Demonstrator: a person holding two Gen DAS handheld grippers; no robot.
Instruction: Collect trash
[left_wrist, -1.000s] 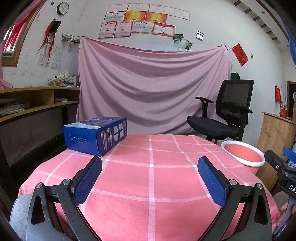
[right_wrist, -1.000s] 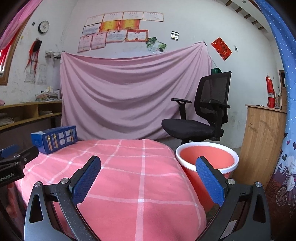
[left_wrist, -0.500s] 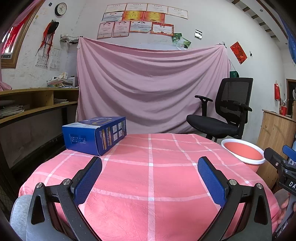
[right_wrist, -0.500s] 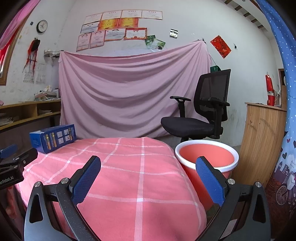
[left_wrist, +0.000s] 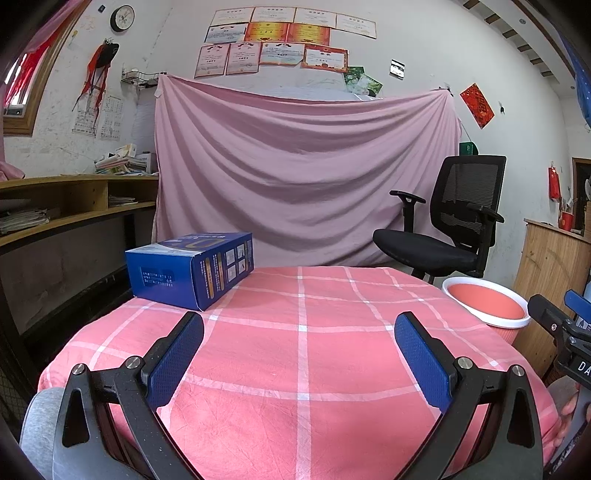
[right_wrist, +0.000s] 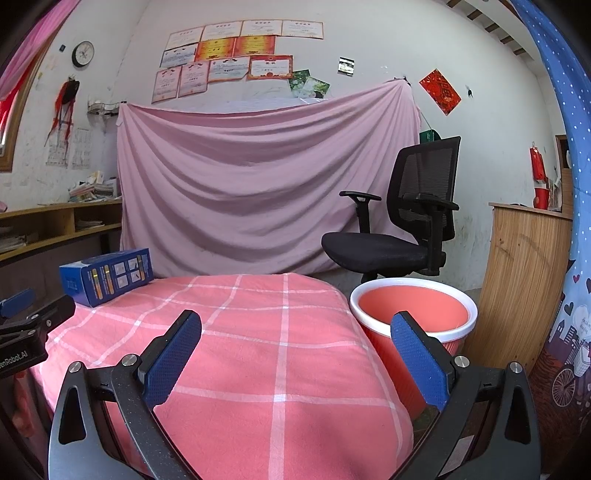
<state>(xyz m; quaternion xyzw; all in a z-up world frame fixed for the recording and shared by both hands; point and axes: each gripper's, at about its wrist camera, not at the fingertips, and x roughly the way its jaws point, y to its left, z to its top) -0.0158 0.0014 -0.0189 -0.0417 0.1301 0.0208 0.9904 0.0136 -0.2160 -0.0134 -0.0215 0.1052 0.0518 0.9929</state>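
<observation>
Left gripper: left gripper (left_wrist: 299, 334) has its blue pads spread wide apart, nothing between them; it sits low in the frame over the near part of the desk (left_wrist: 299, 369)
Right gripper: right gripper (right_wrist: 295, 332) likewise has its pads wide apart and holds nothing; it sits over the desk's right side
Blue box: blue box (left_wrist: 192, 269) lies flat on the desk's far left corner, left of centre in the left view; one short end is at the left edge of the cloth; in the right view it shows far smaller, at middle left (right_wrist: 107, 277)
Bin: red bin (right_wrist: 413, 314) with a white rim stands on the floor just beside the desk's right edge; the right view looks into its open mouth, lower right of centre; the left view shows only part of the rim and inside, at the right edge (left_wrist: 485, 302)
Seen in one view only: the left view catches a grey sleeve (left_wrist: 37, 424) at lower left; the right view shows a wooden cabinet (right_wrist: 517, 280) right of the bin
Edges and room: the pink checked cloth between the box and the grippers is bare; the desk's far edge is rounded; the office chair (right_wrist: 399, 229) stands behind the bin, well apart from the desk
</observation>
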